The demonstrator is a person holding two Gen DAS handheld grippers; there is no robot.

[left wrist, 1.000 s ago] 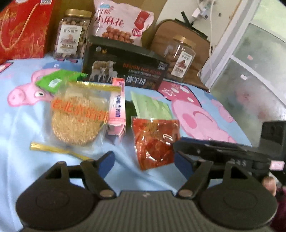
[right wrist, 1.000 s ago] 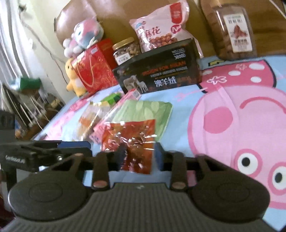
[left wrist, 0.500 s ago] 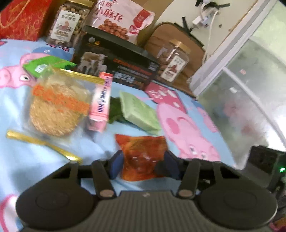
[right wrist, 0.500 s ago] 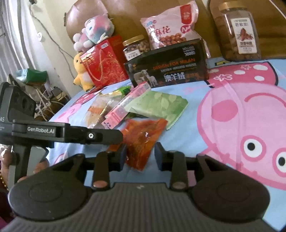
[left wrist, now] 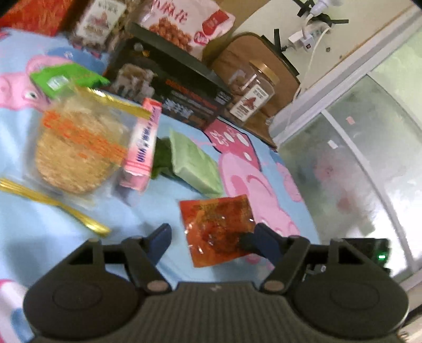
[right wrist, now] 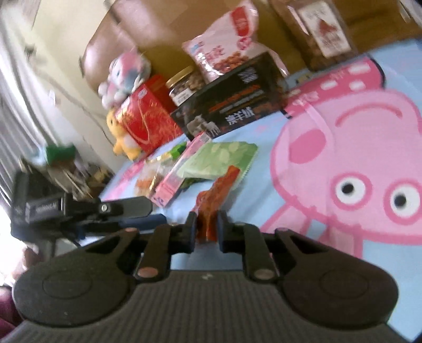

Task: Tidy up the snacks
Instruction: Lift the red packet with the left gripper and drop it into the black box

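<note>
Red snack packet (right wrist: 215, 196): a clear-fronted pouch of red-orange contents, pinched at its near end between the pads of the right gripper (right wrist: 207, 229), whose jaws are together on it; the packet stands on edge, tilted away over the blue cartoon-pig sheet (right wrist: 311, 163). In the left wrist view the same packet (left wrist: 217, 228) lies between the blue fingertips of the left gripper (left wrist: 211, 237); these jaws stand apart and are opening, the left pad clear of the packet, the right fingertip (left wrist: 262, 238) at its edge. Just behind the packet: a pale green pouch (left wrist: 196, 163). Left of the packet: a pink carton (left wrist: 143, 147), then a clear bag of a round golden cake (left wrist: 79, 147) with gold ties, and a bright green packet (left wrist: 63, 79) beyond it. Well behind the packet: a black box (left wrist: 171, 87), a snack bag (left wrist: 184, 23) leaning on it, and a gold-lidded jar (left wrist: 252, 95).
</note>
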